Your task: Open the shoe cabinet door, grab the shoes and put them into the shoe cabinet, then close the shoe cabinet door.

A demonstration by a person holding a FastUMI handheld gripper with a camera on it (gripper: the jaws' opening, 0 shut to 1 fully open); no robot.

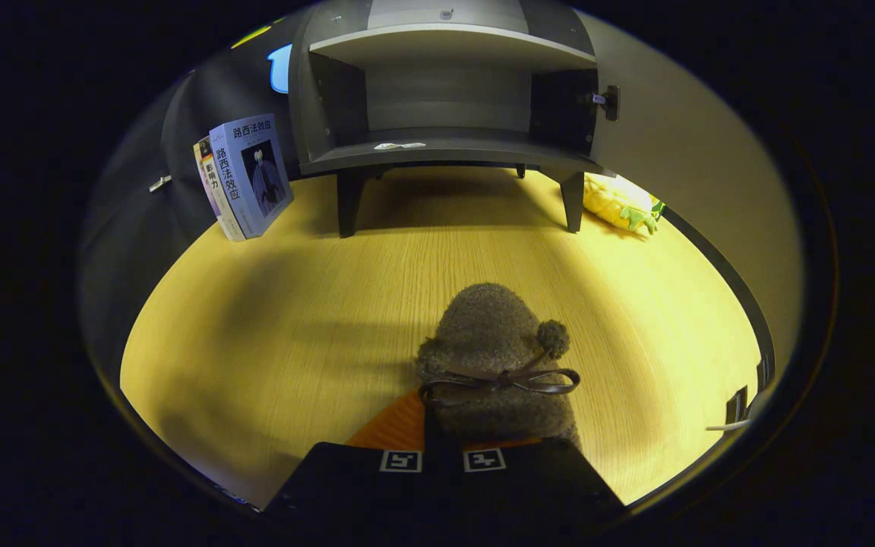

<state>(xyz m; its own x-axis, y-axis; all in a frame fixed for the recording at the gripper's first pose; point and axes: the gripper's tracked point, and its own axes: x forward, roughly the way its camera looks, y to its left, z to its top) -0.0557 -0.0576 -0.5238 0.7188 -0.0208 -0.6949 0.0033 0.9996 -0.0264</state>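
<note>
Heel of fuzzy slipper (494,349) hidden behind gripper (441,456); grip contact not tellable. Yellow plush toy (620,203) partly behind cabinet leg (573,199). Cabinet (449,99) top cut off.

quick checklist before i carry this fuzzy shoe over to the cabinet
1. Grip: gripper fingers close together at the shoe heel; both pressing: cannot tell.
2. Cabinet door swung open: ok.
3. Lower shelf has room; only a small pale scrap on it: ok.
4. Table path between shoe and cabinet free: ok.
5. Books and plush toy sit off to the sides: ok.
</note>
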